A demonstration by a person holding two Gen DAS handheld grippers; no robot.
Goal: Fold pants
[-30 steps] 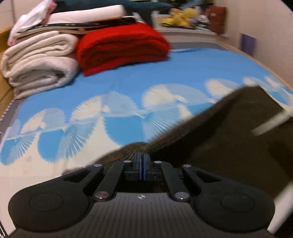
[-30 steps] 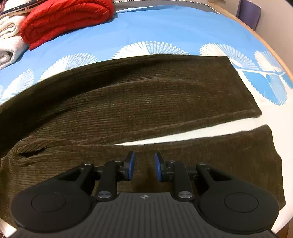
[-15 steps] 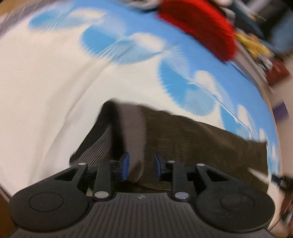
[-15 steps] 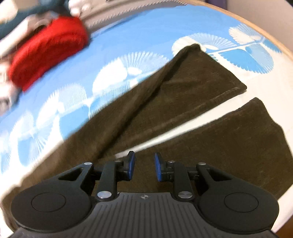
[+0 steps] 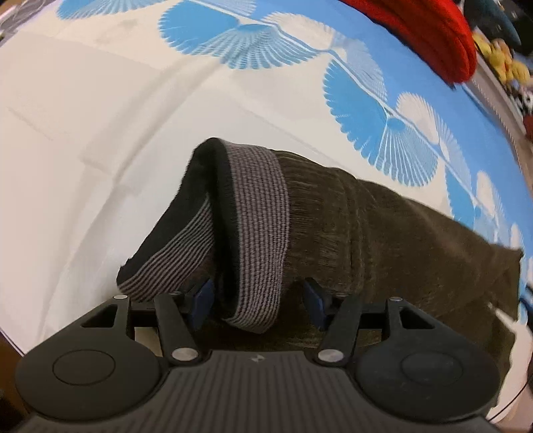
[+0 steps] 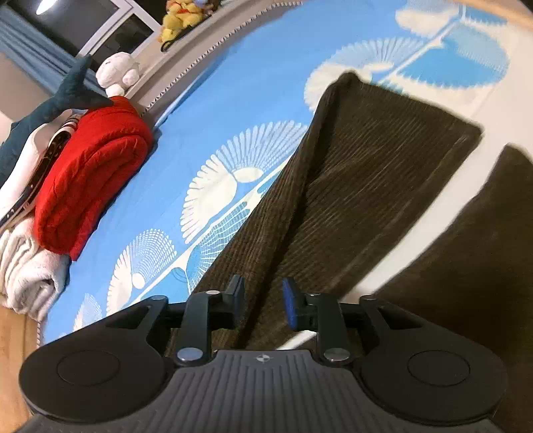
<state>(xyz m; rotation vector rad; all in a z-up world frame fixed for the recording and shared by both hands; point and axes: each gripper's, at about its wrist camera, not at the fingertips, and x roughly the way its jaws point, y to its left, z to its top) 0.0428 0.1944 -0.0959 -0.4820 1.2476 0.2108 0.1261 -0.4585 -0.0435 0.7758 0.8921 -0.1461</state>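
Corduroy pants (image 5: pixel 383 239) lengthwise, waistband nearest

Left wrist camera is sitting behind the left gripper (image 5: pixel 258 301), looking steeply down along its fingers, very close over the waistband (image 5: pixel 256 229) end of the pants (image 5: pixel 399 239); the bedsheet (image 5: pixel 83 140) is filling the upper frame.

Right wrist camera is riding behind the right gripper (image 6: pixel 261 301), facing less steeply down along the pant legs (image 6: pixel 359 173), taking in more of the room.

Both views are sharing the pants, the blue-and-white sheet, the red blanket (image 5: pixel 429 33) (image 6: pixel 90 176) and yellow toys (image 5: pixel 499 63) (image 6: pixel 181 15) at the far edge.
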